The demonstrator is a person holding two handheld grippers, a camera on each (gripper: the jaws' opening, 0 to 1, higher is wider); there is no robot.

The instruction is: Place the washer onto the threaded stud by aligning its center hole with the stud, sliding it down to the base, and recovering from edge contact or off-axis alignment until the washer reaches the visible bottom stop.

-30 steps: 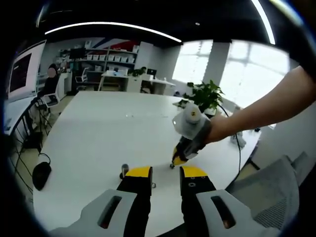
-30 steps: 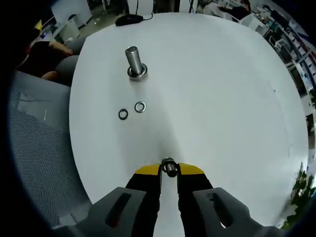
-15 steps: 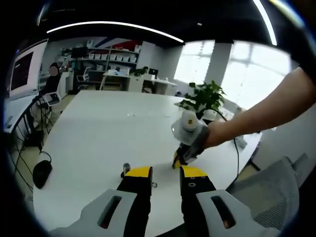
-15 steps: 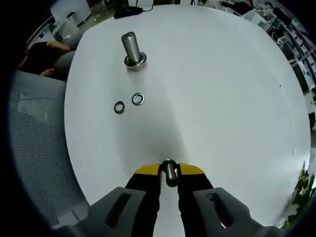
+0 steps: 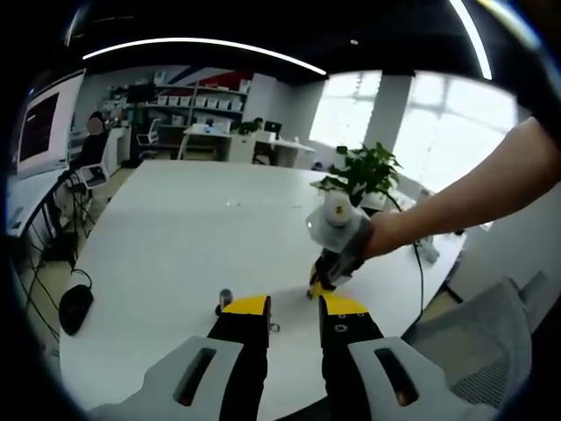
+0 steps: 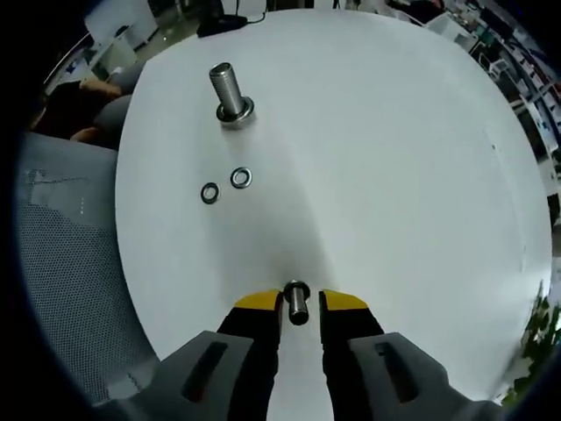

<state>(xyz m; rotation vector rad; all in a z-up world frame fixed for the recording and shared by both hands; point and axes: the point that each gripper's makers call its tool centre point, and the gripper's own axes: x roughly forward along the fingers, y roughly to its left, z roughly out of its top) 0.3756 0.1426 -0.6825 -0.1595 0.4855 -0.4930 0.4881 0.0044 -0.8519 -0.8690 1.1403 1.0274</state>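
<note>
— On the desk [image 6: 394, 132], far side from the right gripper [image 6: 300, 303]: what do you log?

— Threaded stud [image 6: 224, 86], upright, with a wider ring round its foot [image 6: 235, 112]. Flange or seated washer, I cannot tell. Two loose washers [image 6: 209, 192] [image 6: 240, 177] lie flat just beside each other, near the stud but apart from it.

— And the washer being worked?

— A small ring-topped metal piece [image 6: 296, 301] sits between the right gripper's yellow fingers. I take it for the washer, though it looks taller than a flat ring. It is well apart from the stud, low over the desk.

— Pinched?

— Cannot tell. The fingers stand close on either side with slim gaps showing. It may be gripped or merely bracketed.

— Left gripper [image 5: 294, 309]?

— Fingers spread, nothing between them, idle at the near edge. Its view shows the right gripper tipped down to the desk surface, a bare forearm [image 5: 473, 189] behind it, and the stud as a small dark post.

— Progress, then?

— Early, by my reading. The hole is not over the stud, so there is no alignment, no slide and no bottom stop reached. What is left is to carry the piece across, centre it on the stud's top and lower it to the foot. The two spare washers look untouched.
</note>
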